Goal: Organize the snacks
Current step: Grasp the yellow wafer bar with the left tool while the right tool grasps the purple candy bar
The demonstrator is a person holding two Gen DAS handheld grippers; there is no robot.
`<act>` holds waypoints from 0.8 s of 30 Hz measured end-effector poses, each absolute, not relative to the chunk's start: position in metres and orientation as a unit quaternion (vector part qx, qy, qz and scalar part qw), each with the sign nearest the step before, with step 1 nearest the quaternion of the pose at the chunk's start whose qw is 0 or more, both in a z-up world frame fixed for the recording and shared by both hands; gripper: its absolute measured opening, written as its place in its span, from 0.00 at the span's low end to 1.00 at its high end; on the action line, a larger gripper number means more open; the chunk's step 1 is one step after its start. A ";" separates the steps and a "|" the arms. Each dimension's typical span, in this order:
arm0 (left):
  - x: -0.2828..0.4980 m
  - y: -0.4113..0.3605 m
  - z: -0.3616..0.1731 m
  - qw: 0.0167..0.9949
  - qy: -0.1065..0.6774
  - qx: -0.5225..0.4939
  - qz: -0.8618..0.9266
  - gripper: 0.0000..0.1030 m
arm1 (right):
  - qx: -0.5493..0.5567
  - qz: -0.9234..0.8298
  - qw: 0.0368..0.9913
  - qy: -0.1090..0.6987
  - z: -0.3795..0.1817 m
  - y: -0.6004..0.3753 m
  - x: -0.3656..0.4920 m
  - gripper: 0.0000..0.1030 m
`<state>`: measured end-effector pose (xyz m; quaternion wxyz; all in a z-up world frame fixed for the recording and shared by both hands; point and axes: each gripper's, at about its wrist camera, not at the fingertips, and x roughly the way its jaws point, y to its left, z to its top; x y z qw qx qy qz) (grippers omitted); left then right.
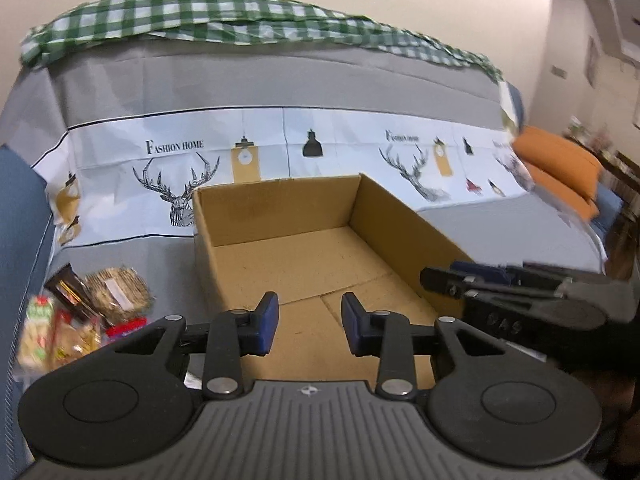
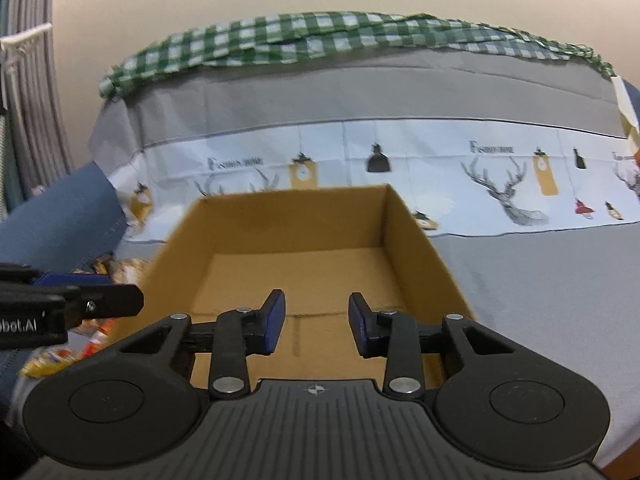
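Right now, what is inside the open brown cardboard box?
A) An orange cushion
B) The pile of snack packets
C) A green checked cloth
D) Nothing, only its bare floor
D: the open brown cardboard box shows only its bare floor, while the pile of snack packets lies outside it, to its left.

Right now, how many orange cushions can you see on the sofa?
2, both at the sofa's far right end in the left wrist view: upper orange cushion, and lower orange cushion beneath it. More may be hidden past the frame edge.
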<state>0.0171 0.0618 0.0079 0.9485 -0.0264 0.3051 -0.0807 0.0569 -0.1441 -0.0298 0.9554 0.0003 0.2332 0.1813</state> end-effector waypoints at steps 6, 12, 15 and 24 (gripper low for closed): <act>0.018 0.127 -0.012 0.932 0.350 0.055 -0.077 0.37 | 0.018 0.241 0.947 0.213 -0.018 -0.117 0.042 0.35; 0.013 0.189 -0.062 0.919 0.394 0.011 -0.018 0.34 | -0.007 0.303 0.932 0.196 -0.014 -0.079 0.021 0.35; 0.008 0.226 -0.063 0.921 0.383 -0.067 0.022 0.34 | -0.011 0.328 0.922 0.204 -0.017 -0.063 0.013 0.35; 0.007 0.239 -0.063 0.915 0.393 -0.071 0.054 0.34 | -0.031 0.414 0.876 0.246 -0.033 0.005 -0.011 0.35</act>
